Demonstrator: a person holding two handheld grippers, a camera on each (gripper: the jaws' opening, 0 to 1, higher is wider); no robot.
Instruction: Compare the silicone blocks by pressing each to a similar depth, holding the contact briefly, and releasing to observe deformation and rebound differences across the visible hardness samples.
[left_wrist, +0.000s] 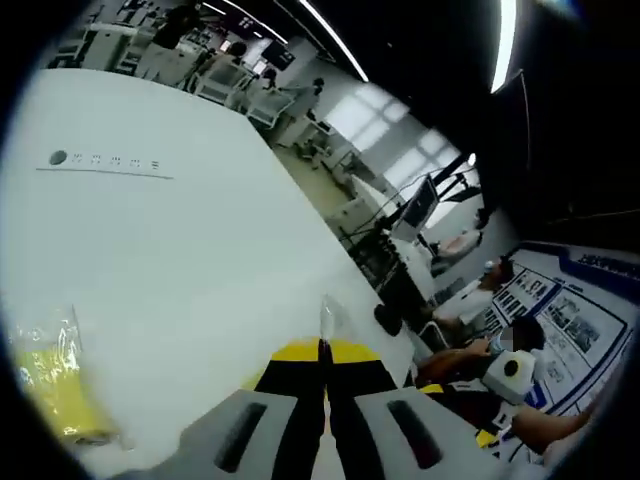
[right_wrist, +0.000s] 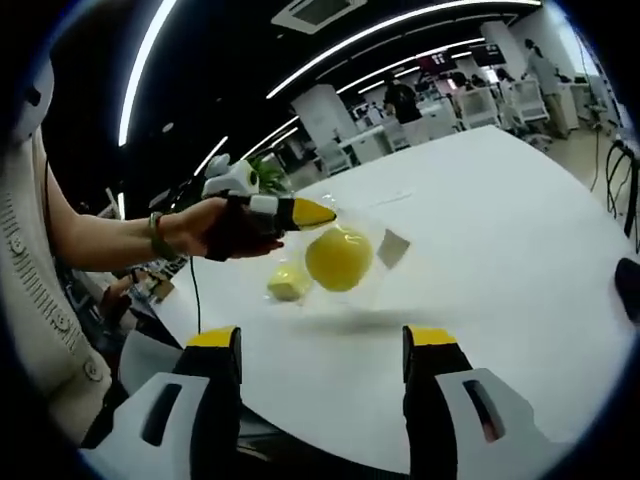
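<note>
Left gripper view first: the left gripper (left_wrist: 323, 350) had its yellow-tipped jaws clenched together, and a wisp of clear plastic (left_wrist: 328, 318) stuck up from between the tips, so it was pinching the edge of a clear bag. The white table (left_wrist: 180, 250) spread out beyond it. Off at the lower left lay a second bag with yellow contents (left_wrist: 45, 375), flat on the table and well apart from the jaws. Whether that one held more samples, I could not tell.

Over to the right gripper view: there was the left gripper (right_wrist: 300, 212) coming in from the left, held in a hand (right_wrist: 215, 228), and from its tip hung the clear bag (right_wrist: 345, 262) lifted clear of the table (right_wrist: 500, 230). Inside the bag sat a round yellow silicone block (right_wrist: 339, 258), a smaller pale yellow piece (right_wrist: 289, 282) beside it, and a whitish square piece (right_wrist: 393, 247) towards the far side. The right gripper (right_wrist: 320, 345) stood released, jaws wide apart, below the bag and touching nothing.

By my reading, pressing had not begun; this was the fetching and unpacking step, with the samples bagged and off the table. The next move seemed to call for the open right gripper to take the bag's free end, or for the bag to be set down, so the blocks could be got out and laid on the table for pressing.
</note>
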